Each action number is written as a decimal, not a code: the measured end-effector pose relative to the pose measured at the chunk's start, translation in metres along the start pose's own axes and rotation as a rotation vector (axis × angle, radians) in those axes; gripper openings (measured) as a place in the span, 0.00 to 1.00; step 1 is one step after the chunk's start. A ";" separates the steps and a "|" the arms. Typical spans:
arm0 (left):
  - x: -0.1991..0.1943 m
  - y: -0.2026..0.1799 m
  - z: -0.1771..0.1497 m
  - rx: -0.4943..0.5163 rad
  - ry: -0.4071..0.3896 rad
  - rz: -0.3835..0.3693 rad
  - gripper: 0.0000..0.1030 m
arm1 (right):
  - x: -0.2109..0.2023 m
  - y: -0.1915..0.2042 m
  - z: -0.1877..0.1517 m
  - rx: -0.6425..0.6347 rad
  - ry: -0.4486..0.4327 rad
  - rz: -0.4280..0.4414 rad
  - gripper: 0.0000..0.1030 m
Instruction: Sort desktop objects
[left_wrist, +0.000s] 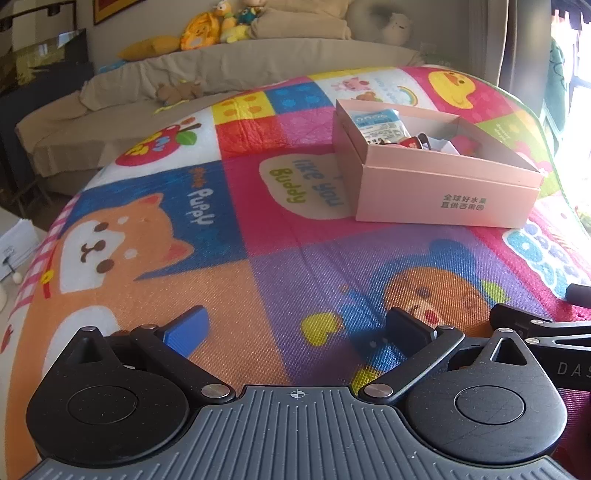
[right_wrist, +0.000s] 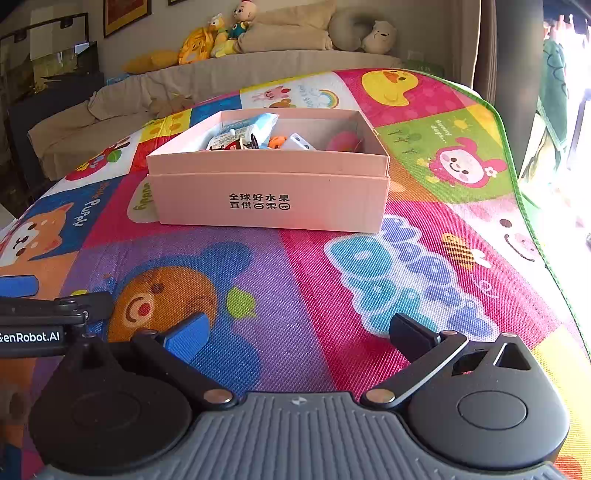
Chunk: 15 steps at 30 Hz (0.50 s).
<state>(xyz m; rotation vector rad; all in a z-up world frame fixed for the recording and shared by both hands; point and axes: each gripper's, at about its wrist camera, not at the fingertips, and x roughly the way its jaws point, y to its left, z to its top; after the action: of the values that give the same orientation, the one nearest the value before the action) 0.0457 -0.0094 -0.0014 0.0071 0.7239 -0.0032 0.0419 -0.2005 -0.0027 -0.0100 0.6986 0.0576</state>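
A pink cardboard box (left_wrist: 443, 199) stands on a colourful cartoon play mat (left_wrist: 229, 266); it also shows in the right wrist view (right_wrist: 269, 201). Inside lie a blue-white packet (right_wrist: 247, 127), a white item (right_wrist: 301, 142), a pink item (right_wrist: 343, 142) and other small things. My left gripper (left_wrist: 297, 330) is open and empty, low over the mat, short of the box. My right gripper (right_wrist: 299, 334) is open and empty, facing the box front. Each gripper's edge shows in the other's view.
A beige sofa (left_wrist: 221, 70) with plush toys (left_wrist: 218, 26) runs behind the mat. The mat's green edge (right_wrist: 517, 177) drops off at the right, by a bright window. Dark furniture (left_wrist: 44, 70) stands at the far left.
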 end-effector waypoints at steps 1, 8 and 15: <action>0.000 0.001 -0.001 -0.003 -0.002 -0.001 1.00 | 0.000 0.000 0.000 0.000 0.000 0.000 1.00; -0.002 0.004 -0.002 -0.018 -0.011 -0.015 1.00 | 0.000 0.000 0.000 0.000 0.000 0.000 1.00; -0.003 0.006 -0.002 -0.032 -0.016 -0.032 1.00 | 0.000 0.000 0.000 0.000 0.000 0.000 1.00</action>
<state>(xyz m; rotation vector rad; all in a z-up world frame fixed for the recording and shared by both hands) 0.0415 -0.0029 -0.0009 -0.0353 0.7079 -0.0219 0.0415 -0.2002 -0.0028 -0.0105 0.6987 0.0576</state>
